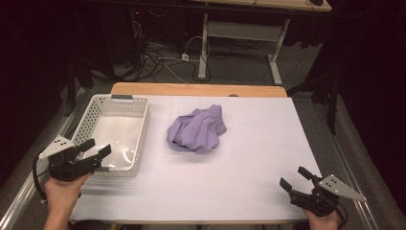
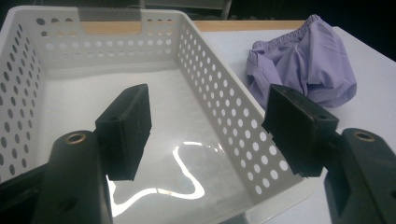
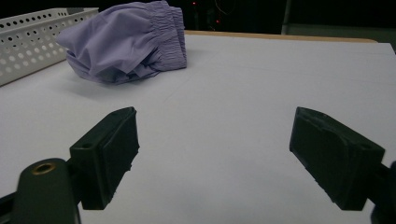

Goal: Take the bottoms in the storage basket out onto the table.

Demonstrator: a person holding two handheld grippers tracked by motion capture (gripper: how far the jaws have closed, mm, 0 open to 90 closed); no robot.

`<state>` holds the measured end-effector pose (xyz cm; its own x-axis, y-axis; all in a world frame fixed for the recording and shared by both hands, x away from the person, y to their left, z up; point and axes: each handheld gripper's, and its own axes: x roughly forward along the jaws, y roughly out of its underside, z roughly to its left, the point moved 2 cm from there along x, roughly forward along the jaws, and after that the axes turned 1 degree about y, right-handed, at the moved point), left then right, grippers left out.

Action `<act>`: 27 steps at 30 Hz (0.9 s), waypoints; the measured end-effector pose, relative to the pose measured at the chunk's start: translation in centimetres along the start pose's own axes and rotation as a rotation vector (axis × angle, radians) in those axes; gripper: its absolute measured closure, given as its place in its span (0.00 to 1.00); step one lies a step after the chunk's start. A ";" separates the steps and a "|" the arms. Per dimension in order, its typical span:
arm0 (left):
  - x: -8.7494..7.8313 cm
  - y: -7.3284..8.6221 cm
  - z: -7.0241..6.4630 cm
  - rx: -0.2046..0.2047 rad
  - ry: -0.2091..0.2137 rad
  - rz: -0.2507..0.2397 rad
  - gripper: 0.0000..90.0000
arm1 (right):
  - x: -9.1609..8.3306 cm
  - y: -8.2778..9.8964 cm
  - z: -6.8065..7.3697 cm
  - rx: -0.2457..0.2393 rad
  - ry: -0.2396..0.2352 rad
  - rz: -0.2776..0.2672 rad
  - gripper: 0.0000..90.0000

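Observation:
A crumpled lilac garment [image 1: 197, 129] with an elastic waistband lies in a heap near the middle of the white table cover [image 1: 249, 153]. It also appears as the lilac garment [image 2: 306, 63] beyond the basket and as the lilac garment [image 3: 126, 42] at the far left. A white perforated basket [image 1: 98, 108] stands at the table's left, with nothing in it. My left gripper [image 1: 95, 149] hovers over the basket's near end, open, nothing between its pads; my left gripper [image 2: 208, 130] looks into the basket [image 2: 224, 107]. My right gripper [image 1: 294, 178] rests at the near right corner, open and empty, my right gripper [image 3: 215, 149] facing the garment.
A wooden table edge [image 1: 196, 89] runs along the far side. Beyond it stand a desk frame [image 1: 239, 43] and a tangle of cables [image 1: 158, 55] on the floor. Metal rails [image 1: 342, 158] flank the table on the right.

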<state>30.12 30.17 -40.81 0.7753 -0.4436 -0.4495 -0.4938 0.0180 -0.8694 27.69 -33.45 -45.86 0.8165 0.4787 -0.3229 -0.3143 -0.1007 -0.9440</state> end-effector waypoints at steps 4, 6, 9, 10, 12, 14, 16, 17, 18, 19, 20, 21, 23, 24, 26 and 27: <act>-0.3 0.4 0.1 -0.002 -0.014 -0.010 0.35 | 0.0 0.0 0.0 0.002 0.001 0.000 0.18; -0.4 0.7 0.2 -0.003 -0.018 -0.016 0.35 | 0.0 0.0 0.0 0.004 0.002 -0.001 0.18; -0.5 1.1 0.2 -0.004 -0.023 -0.019 0.35 | 0.0 0.0 0.0 0.003 0.001 -0.001 0.18; -0.6 1.2 0.2 -0.001 -0.025 -0.018 0.35 | 0.0 0.0 0.0 0.002 0.001 -0.003 0.18; -0.6 1.5 0.2 0.000 -0.030 -0.018 0.35 | -0.1 0.0 0.0 0.001 0.001 -0.004 0.18; -0.6 1.8 0.2 -0.004 -0.030 -0.020 0.35 | -0.1 0.0 0.0 0.004 0.002 -0.005 0.18; -0.6 2.1 0.3 -0.006 -0.033 -0.024 0.35 | 0.0 0.0 0.0 0.003 0.001 -0.004 0.18; -0.6 2.2 0.3 -0.007 -0.032 -0.026 0.35 | 0.0 0.0 0.0 0.003 0.000 -0.004 0.18; -0.6 2.3 0.3 -0.009 -0.032 -0.028 0.35 | 0.0 0.0 0.0 0.002 0.001 -0.004 0.18; -0.6 2.5 0.3 -0.007 -0.031 -0.028 0.35 | 0.0 0.0 0.0 0.002 0.000 -0.004 0.18; -0.6 2.6 0.3 -0.006 -0.031 -0.029 0.35 | 0.0 0.0 0.0 0.003 0.000 -0.004 0.18; -0.6 2.7 0.2 -0.006 -0.030 -0.031 0.35 | -0.1 0.0 0.0 0.001 0.000 -0.005 0.18; -0.7 2.9 0.2 -0.003 -0.031 -0.036 0.35 | -0.1 0.0 0.0 -0.003 0.001 -0.005 0.18; -0.7 3.1 0.2 -0.004 -0.032 -0.040 0.35 | -0.1 0.0 0.0 -0.004 0.001 -0.005 0.18; -0.8 3.4 0.1 -0.006 -0.034 -0.046 0.35 | -0.1 0.0 0.0 0.002 0.000 -0.007 0.18; -0.9 3.5 0.2 -0.005 -0.036 -0.047 0.35 | -0.1 0.0 0.0 0.004 0.000 -0.006 0.18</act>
<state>27.78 30.76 -43.48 0.8115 -0.4114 -0.4149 -0.4581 -0.0072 -0.8889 27.61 -33.46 -45.84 0.8182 0.4796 -0.3170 -0.3109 -0.0946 -0.9457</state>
